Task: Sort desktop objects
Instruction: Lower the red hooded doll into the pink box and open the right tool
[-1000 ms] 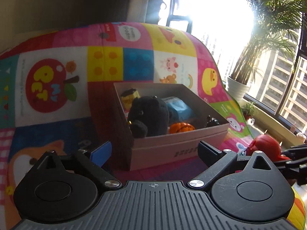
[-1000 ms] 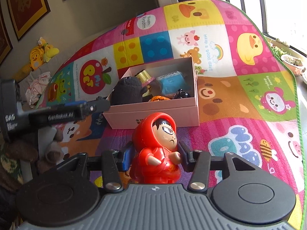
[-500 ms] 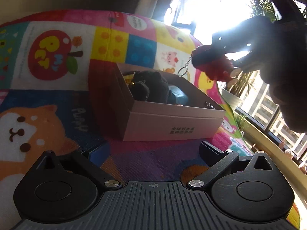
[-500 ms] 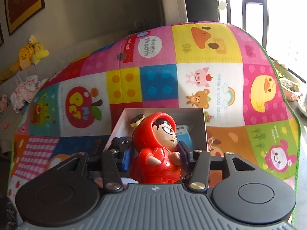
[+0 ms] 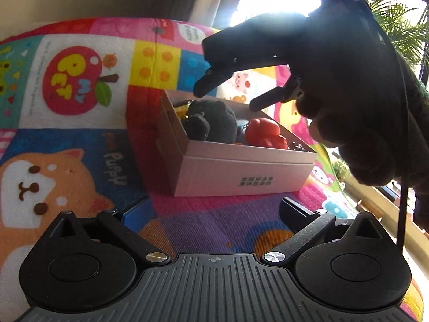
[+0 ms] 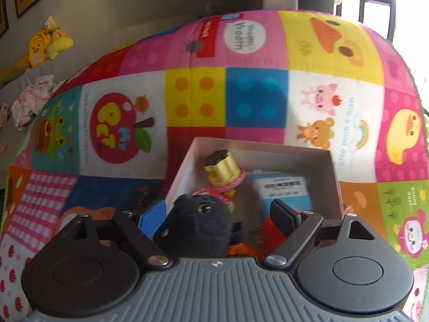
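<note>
- The red figure (image 5: 264, 132) lies tipped over in the pink box (image 5: 241, 177), long axis roughly level, right of the black plush (image 5: 211, 122); which way its face points cannot be told.
- Right tool (image 5: 230, 91) hovers above the box, jaws opening, nothing between them (seen against window glare).
- Left tool (image 5: 211, 214) is wide open and empty, low over the play mat (image 5: 80, 161), short of the box.
- A gold toy (image 6: 222, 169) and blue packet (image 6: 284, 190) crowd the box's far end.

harsh backlight, fisheye warp
window (image 5: 278, 2) glare blows out, silhouetting the right tool (image 5: 228, 91); play mat (image 6: 254, 102) softly blurred, edges curved.
</note>
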`<state>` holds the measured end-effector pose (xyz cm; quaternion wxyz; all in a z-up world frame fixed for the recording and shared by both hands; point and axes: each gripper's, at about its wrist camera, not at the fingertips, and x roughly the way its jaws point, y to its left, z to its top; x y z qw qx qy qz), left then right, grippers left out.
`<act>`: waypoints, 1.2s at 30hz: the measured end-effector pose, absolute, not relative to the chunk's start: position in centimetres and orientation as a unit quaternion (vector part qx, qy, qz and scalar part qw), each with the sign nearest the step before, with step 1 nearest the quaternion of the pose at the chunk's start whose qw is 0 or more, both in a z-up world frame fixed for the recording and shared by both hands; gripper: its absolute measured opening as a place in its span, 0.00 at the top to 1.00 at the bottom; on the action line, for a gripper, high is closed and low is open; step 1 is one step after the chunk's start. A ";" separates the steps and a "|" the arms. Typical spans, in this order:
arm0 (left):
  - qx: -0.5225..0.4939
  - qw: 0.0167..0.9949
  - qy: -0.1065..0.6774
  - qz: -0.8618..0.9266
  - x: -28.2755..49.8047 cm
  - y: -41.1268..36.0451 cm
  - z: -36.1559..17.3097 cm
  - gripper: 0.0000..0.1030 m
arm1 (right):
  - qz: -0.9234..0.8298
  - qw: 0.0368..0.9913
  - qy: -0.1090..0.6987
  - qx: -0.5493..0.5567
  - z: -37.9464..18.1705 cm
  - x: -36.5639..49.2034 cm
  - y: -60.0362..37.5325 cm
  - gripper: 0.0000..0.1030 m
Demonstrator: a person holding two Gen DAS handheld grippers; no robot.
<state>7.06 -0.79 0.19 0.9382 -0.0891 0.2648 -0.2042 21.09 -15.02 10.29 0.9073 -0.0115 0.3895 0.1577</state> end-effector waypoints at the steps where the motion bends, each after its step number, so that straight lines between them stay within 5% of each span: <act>1: -0.091 0.938 0.267 -0.204 7.1 -0.8 0.2 0.00 | 0.158 0.903 0.399 -0.010 9.9 21.5 -14.4 0.17; 6: -0.099 0.935 0.273 -0.202 7.4 -0.6 0.0 0.00 | 0.143 0.882 0.448 0.031 7.4 23.7 -14.6 0.19; 8: -0.098 0.935 0.273 -0.203 7.3 -0.6 0.1 0.00 | 0.169 0.864 0.469 0.078 6.9 24.1 -15.8 0.38; 12: -0.097 0.935 0.273 -0.203 7.3 -0.6 0.1 0.00 | 0.168 0.882 0.438 0.055 8.9 23.0 -15.8 0.40; 18: -0.097 0.935 0.273 -0.203 7.3 -0.6 0.1 0.00 | 0.133 0.947 0.285 0.059 14.7 21.2 -16.8 0.40; 23: -0.096 0.936 0.272 -0.203 7.3 -0.6 0.0 0.00 | 0.117 0.943 0.298 0.089 12.0 21.3 -17.9 0.39; 29: -0.098 0.935 0.274 -0.203 7.4 -0.5 0.0 0.00 | 0.042 0.965 0.259 -0.021 9.5 20.7 -18.0 0.40; 36: -0.102 0.933 0.277 -0.204 7.4 -0.4 0.0 0.00 | 0.198 0.894 0.396 0.072 7.7 22.3 -17.5 0.39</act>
